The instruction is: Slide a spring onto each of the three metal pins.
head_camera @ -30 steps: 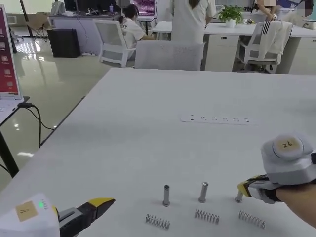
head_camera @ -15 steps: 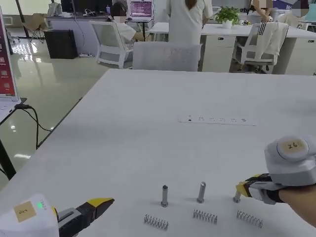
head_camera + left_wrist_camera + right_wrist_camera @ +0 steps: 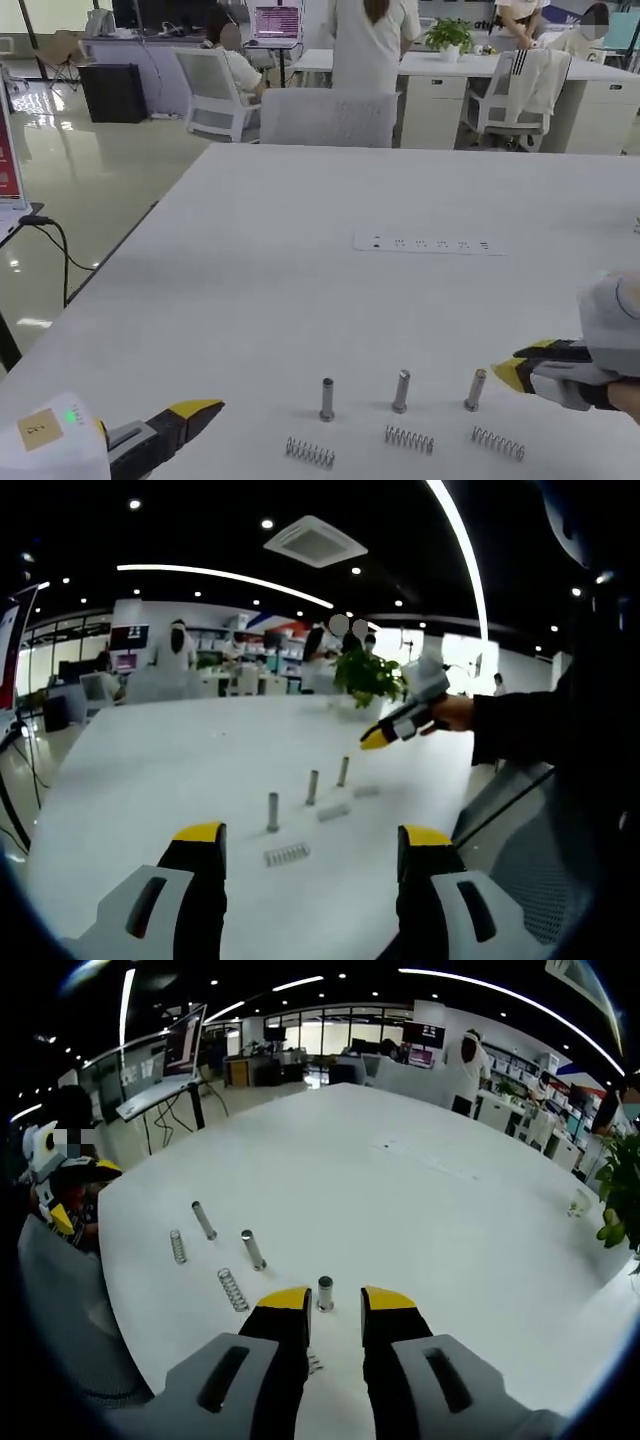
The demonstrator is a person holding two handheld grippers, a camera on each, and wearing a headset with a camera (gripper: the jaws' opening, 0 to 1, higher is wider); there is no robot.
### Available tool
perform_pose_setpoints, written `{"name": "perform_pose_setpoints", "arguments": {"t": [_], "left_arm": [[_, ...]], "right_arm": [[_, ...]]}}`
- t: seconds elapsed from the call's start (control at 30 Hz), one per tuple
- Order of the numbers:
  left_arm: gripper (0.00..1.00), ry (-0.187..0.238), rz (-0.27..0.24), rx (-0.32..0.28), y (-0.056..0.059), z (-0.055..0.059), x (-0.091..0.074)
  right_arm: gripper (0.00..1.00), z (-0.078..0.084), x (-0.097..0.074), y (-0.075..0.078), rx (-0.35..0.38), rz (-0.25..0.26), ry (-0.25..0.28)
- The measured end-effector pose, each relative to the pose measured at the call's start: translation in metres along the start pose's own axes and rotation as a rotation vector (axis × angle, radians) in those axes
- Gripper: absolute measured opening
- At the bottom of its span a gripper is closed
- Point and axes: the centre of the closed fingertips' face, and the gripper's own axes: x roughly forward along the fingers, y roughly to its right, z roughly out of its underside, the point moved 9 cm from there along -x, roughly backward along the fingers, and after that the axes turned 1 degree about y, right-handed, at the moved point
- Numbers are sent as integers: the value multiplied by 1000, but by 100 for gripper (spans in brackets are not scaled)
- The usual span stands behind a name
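The right tongs (image 3: 335,1305) were held parted by a narrow gap and grasped nothing. The nearest short grey metal pin (image 3: 324,1293) stood upright just beyond their yellow tips. The left tongs (image 3: 312,832) were spread wide and empty, low over the white bench (image 3: 300,250) and well apart from the work. Three such pins were set in a row, and a small coiled steel spring (image 3: 498,443) was laid flat just in front of each, none yet threaded. The springs were judged light, thin and compliant, apt to roll or be flicked away if squeezed hard. A gentle hold across the coils near one end was judged best, the other end being left free for the pin. The pins were judged easily toppled.
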Motion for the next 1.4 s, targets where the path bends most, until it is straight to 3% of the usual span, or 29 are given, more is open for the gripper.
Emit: {"name": "perform_pose_setpoints", "arguments": {"t": [0.33, 0.8, 1.0, 1.4], "left_arm": [[65, -4, 5, 5, -1, -1, 3], [65, -5, 1, 9, 0, -2, 1], [65, -6, -4, 7, 0, -1, 0], [64, -9, 1, 7, 2, -2, 5]], "right_arm": [[17, 27, -6, 0, -45, -53, -47], [17, 50, 8, -7, -104, -135, -142], [16, 57, 12, -7, -116, -155, -167], [14, 64, 25, -6, -208, -183, -229]]}}
